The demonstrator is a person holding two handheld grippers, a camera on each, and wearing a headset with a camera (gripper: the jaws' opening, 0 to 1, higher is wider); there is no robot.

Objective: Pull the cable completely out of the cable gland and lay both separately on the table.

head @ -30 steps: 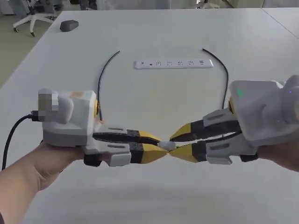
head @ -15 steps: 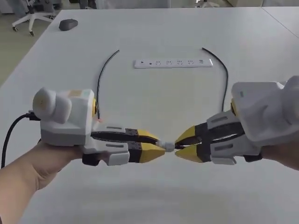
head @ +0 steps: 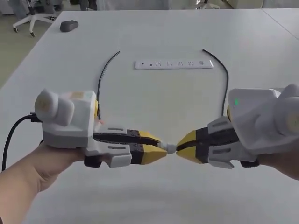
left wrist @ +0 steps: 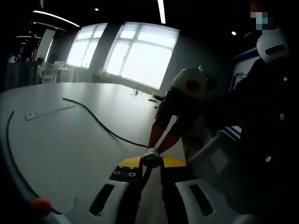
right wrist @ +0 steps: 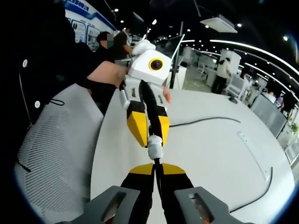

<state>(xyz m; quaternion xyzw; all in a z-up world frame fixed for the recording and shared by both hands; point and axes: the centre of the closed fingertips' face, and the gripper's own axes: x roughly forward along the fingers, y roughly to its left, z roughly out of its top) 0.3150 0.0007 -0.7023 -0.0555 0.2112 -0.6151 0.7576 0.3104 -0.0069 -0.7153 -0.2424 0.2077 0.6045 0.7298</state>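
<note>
A small white cable gland (head: 169,148) hangs above the white table (head: 154,102), pinched at the yellow tips of my left gripper (head: 162,148), which is shut on it. My right gripper (head: 180,148) faces it tip to tip and is shut on the thin black cable (right wrist: 157,161) coming out of the gland (right wrist: 155,148). In the right gripper view that short stretch of cable runs from the gland down into the right gripper (right wrist: 158,170). The left gripper view has the gland (left wrist: 152,157) sitting between the left gripper (left wrist: 152,164) tips.
A white power strip (head: 173,63) lies mid-table at the back. One loose black cable (head: 100,79) curves on its left, another (head: 224,74) on its right. A dark mouse (head: 69,25) sits far back left, with an office chair (head: 32,18) beyond the table edge.
The right gripper's jaws, slightly apart a second ago, have closed on the cable beside the gland. The left gripper has held steady with the gland.
</note>
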